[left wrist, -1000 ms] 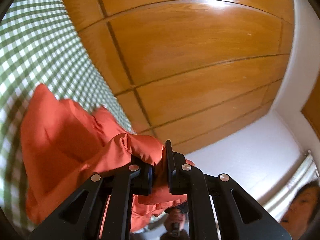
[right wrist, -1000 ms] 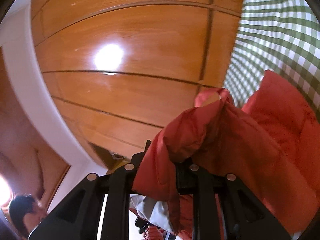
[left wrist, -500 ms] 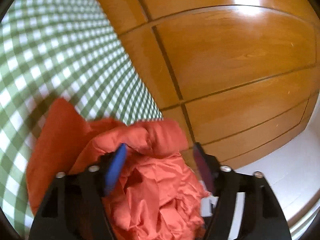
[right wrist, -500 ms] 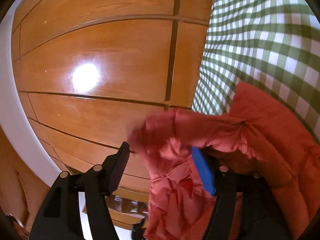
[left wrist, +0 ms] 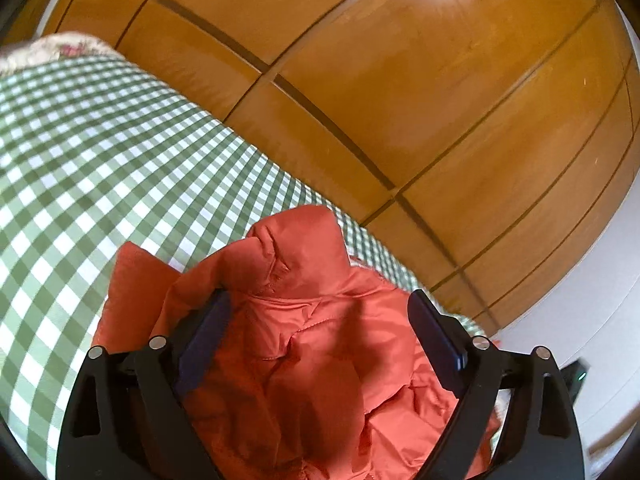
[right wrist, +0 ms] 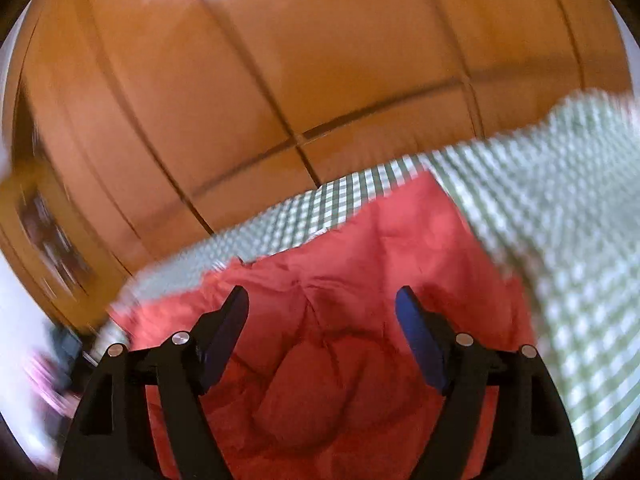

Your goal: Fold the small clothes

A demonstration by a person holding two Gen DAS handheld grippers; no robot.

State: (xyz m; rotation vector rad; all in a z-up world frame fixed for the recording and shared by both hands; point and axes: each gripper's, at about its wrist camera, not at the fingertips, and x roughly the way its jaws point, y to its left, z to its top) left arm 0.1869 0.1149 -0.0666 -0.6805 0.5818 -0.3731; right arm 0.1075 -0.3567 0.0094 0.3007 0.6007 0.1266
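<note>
hidden or unclear: the right wrist view is smeared by motion blur, so the checks of the cloth and the items at its far left edge cannot be made out; the near part of the garment is cut off by the bottom of both views and by the gripper frames.
wood panelling (left wrist: 420, 92): glossy orange-brown panels with dark seams fill the upper half of both views, with a bright glare spot near the top.
checked cloth (left wrist: 100, 168): a green and white gingham surface; it meets the panelling along its far edge, and a strip of it stays bare between the garment and that edge.
white wall (left wrist: 592, 304): pale area at the right of the left wrist view, below the panelling.
orange garment (left wrist: 304, 320): a padded, stitched piece lying crumpled on the checked cloth, a raised fold or collar at its far end, one flap spread to the left; in the right wrist view it lies flatter with a rounded bulge in the middle.
left gripper (left wrist: 318, 320): jaws spread wide, blue pads either side of the garment, gripping nothing; the left finger's tip is tucked behind a fold of fabric.
right gripper (right wrist: 322, 312): jaws released and wide apart over the garment, holding nothing.
floral fabric (left wrist: 60, 50): a small patterned patch at the far left end of the cloth, mostly out of view.
</note>
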